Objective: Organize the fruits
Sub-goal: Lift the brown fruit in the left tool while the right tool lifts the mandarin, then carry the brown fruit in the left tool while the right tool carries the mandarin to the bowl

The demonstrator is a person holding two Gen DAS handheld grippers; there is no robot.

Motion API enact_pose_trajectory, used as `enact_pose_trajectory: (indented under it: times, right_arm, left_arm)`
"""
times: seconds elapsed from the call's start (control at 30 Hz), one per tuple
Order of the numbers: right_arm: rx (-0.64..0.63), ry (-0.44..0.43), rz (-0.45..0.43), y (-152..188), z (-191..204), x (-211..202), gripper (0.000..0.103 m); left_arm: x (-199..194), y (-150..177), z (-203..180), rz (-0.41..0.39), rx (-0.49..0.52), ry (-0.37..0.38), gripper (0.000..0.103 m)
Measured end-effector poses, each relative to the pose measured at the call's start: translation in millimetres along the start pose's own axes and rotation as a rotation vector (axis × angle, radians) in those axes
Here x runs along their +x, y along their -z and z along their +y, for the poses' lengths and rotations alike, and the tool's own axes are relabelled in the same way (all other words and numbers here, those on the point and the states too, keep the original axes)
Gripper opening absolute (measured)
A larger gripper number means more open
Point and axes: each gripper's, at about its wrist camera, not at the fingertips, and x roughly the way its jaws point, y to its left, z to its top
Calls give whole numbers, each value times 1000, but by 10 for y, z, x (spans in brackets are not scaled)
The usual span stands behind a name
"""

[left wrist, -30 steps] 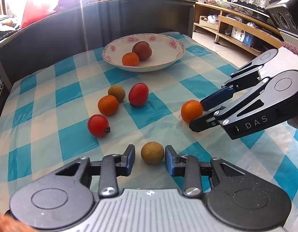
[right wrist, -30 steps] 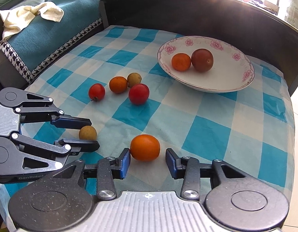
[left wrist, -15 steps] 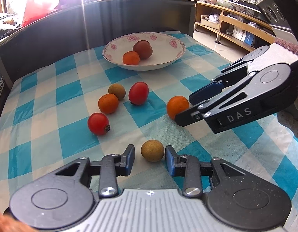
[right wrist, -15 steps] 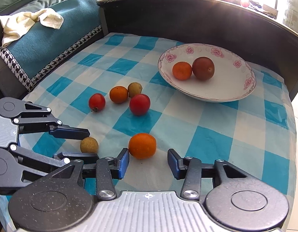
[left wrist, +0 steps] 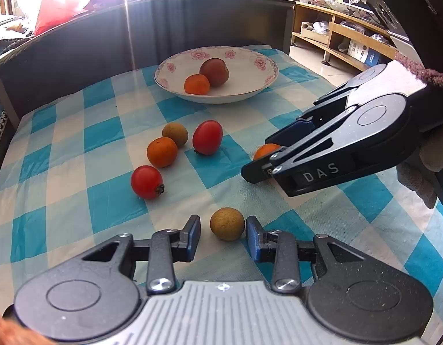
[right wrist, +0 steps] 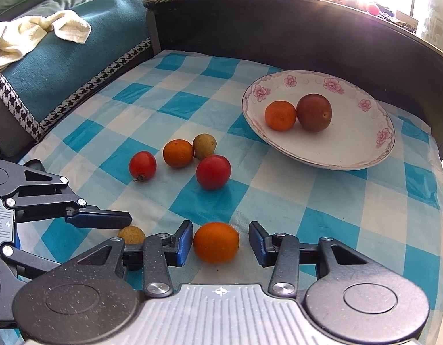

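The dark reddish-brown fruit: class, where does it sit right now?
The dark reddish-brown fruit sits inside the floral bowl, touching a small orange fruit on its left in the right wrist view.

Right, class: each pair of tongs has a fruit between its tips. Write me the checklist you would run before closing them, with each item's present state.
1. Brown fruit between left tongs: ok.
2. Left pads gripping it: not ok, a gap shows on one side.
3. Orange fruit between right tongs: ok.
4. Right pads gripping it: not ok, gaps both sides.
5. Bowl has room beside its two fruits: ok.
6. Four other fruits on the cloth lie apart from both tongs: ok.
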Motion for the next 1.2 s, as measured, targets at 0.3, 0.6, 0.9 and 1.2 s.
enact_pose_trajectory:
  times: [0.3, 0.6, 0.9, 1.2]
  right_arm:
    - [4, -3, 14, 65, -33, -44, 35]
    - [0, -1, 34, 80, 15, -91, 26]
    - [37, 5, -9, -6, -71, -217, 26]
    - [89, 49, -89, -202, -275, -356, 26]
  left_arm:
    - [0, -16, -21, 5, 12, -1, 40]
    - [-21, -40, -82, 13, 40, 15, 35]
    - [-28, -349, -4, -54, 1, -14, 35]
    - [37, -783, 20, -131, -3, -53, 34]
